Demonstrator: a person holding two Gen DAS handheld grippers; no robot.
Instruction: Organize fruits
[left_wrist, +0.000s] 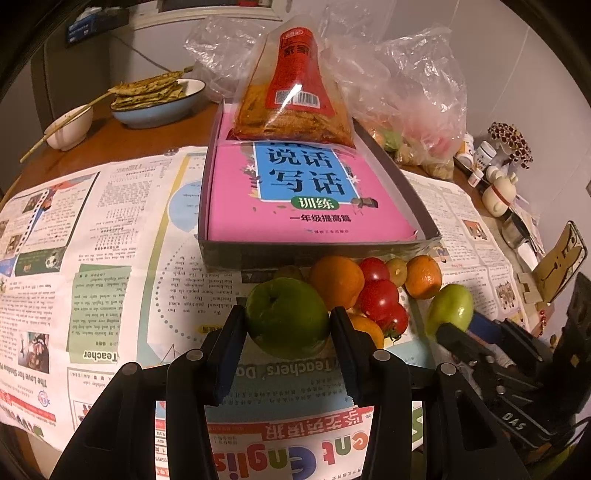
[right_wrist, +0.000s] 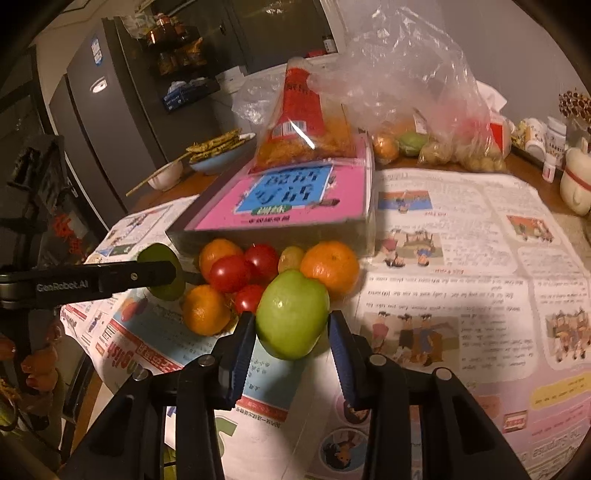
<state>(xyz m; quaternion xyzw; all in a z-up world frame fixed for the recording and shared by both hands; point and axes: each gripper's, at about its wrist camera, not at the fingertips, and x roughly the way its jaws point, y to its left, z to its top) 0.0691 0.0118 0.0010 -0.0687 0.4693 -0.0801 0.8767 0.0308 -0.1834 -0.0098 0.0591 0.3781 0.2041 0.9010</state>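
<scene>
A wooden table (left_wrist: 122, 136) is covered with spread newspaper (left_wrist: 110, 229), and on the paper sits a shallow grey box (left_wrist: 402, 177) holding a pink workbook (left_wrist: 306, 199) with a bag of orange snacks (left_wrist: 295, 99) lying across its far end. Crumpled clear plastic bags (right_wrist: 406, 74) with more produce lie behind the box, and a blue bowl of flatbreads (left_wrist: 155, 99) stands far left with chopsticks (left_wrist: 62, 125) laid over a small white bowl (left_wrist: 70, 127). Just in front of the box the fruit is gathered in a tight cluster: three oranges (right_wrist: 330, 267), several red tomatoes (right_wrist: 231, 273) and a small yellow-green fruit (right_wrist: 291, 258), all touching or nearly so. The left gripper (left_wrist: 288, 321) has its jaws partly open around a dark green apple (left_wrist: 286, 314) at the cluster's left edge, both pads pressing its sides. The right gripper (right_wrist: 291, 325) holds a lighter green apple (right_wrist: 291, 314) at the cluster's right edge, its left pad against the skin; whether the right pad touches I cannot tell. This apple appears raised slightly off the paper.
</scene>
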